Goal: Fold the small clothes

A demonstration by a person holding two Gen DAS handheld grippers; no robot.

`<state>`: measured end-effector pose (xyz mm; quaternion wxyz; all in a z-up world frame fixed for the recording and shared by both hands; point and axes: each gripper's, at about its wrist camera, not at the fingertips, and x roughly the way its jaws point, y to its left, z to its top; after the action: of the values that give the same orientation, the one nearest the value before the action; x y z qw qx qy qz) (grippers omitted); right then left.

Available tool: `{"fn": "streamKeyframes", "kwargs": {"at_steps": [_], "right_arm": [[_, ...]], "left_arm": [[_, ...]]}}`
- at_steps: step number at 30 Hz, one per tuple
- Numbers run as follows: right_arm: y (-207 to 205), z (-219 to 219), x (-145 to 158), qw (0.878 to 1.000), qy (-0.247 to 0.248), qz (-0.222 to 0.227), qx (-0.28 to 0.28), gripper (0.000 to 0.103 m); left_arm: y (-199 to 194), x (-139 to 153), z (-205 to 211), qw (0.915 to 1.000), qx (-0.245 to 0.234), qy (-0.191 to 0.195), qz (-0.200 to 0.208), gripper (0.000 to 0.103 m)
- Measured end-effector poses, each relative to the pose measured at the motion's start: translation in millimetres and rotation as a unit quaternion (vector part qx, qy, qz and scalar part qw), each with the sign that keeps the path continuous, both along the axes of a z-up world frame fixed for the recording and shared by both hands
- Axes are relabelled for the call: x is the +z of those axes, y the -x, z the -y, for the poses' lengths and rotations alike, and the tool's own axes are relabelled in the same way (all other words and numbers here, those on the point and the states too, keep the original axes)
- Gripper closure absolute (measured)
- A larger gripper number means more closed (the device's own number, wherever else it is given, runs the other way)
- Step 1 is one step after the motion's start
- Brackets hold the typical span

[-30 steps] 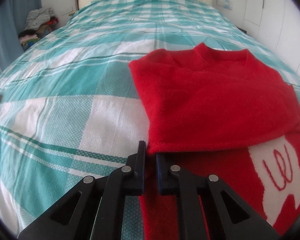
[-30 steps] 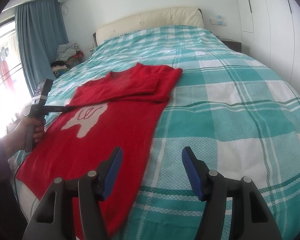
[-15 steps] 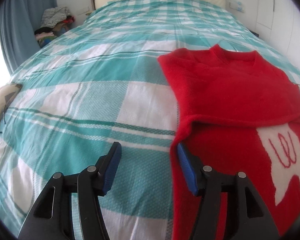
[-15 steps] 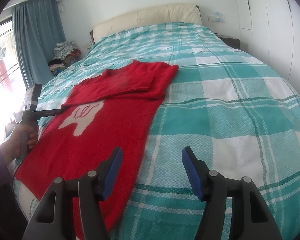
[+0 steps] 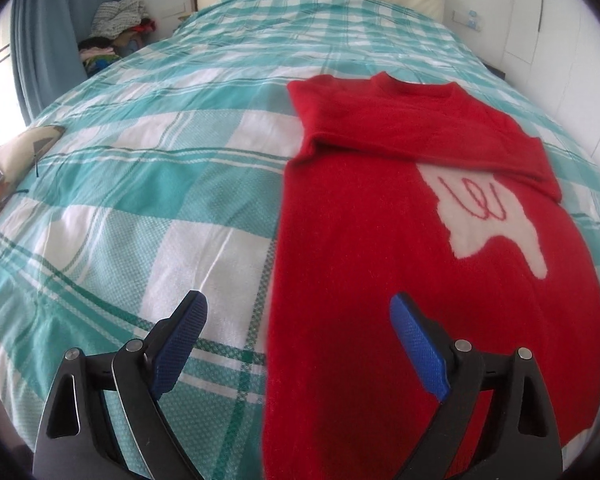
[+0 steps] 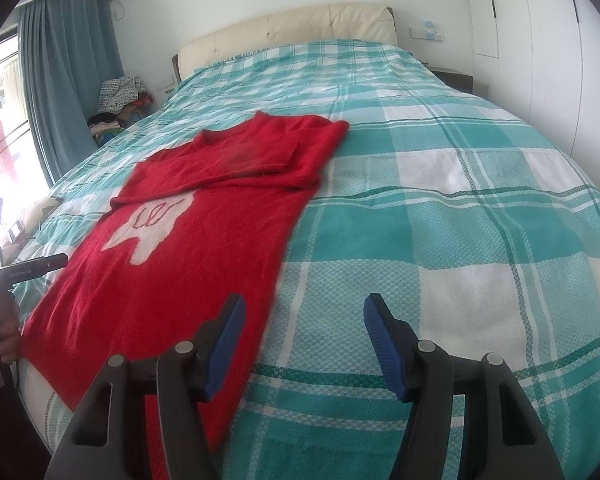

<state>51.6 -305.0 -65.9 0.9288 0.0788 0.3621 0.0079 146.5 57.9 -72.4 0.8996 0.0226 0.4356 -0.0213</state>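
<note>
While the red sweater (image 5: pixel 380 272) lies flat on the teal-and-white checked bedspread (image 5: pixel 132 208), its long axis runs from the foot of the bed toward the cream headboard (image 6: pixel 284 28), with the round neckline at the far end and the hem nearest the cameras. Both sleeves are folded in across the chest, forming a band that lies crosswise over the upper body of the garment. Below that band sits a white knitted patch (image 5: pixel 488 216) with a looping red line stitched on it; its top edge is tucked under the folded sleeves. The knit looks thick and fuzzy, and the sides are fairly straight. The left gripper (image 5: pixel 296 344) hovers above the near left edge of the sweater with its blue-padded jaws opening wide; nothing is pinched between them, though the cloth's edge lies below the gap. The right gripper (image 6: pixel 304 348) hangs over the sweater's right edge near the hem, jaws parted and empty, one pad above red knit and the other above bedspread. A pile of clothes (image 6: pixel 120 96) sits by the blue curtain (image 6: pixel 68 72).
</note>
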Motion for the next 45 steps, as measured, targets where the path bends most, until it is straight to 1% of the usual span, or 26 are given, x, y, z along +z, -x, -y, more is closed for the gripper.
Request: {"fn": "streamKeyframes", "kwargs": {"at_steps": [3,7,13,20,26,34,45], "right_arm": [[-4,-1,-5,1.0,0.002,-0.007,-0.002,0.042],[-6,-2,-9,1.0,0.01,-0.015,0.0,0.042],[-8,-3,-13,1.0,0.012,-0.021,0.002,0.039],[-9,-3,-13,1.0,0.012,-0.021,0.002,0.039],[-11,-5,-17,0.999,0.019,-0.027,0.003,0.036],[-11,-6,-19,0.999,0.025,-0.03,0.002,0.034],[-11,-9,-20,0.999,0.031,-0.034,0.003,0.03]], "left_arm": [[-2,-4,6,0.9997,0.001,-0.024,-0.002,0.009],[-3,-10,3,0.9993,0.007,-0.031,-0.019,0.008],[-4,-16,-4,0.9989,0.022,-0.027,-0.032,0.006],[-4,-19,-2,0.9986,0.021,-0.038,-0.031,0.005],[-5,-21,-4,0.9984,0.025,-0.033,-0.038,0.003],[-6,-22,-3,0.9981,0.027,-0.036,-0.041,0.001],[-7,-24,-5,0.998,0.028,-0.036,-0.044,0.001]]}}
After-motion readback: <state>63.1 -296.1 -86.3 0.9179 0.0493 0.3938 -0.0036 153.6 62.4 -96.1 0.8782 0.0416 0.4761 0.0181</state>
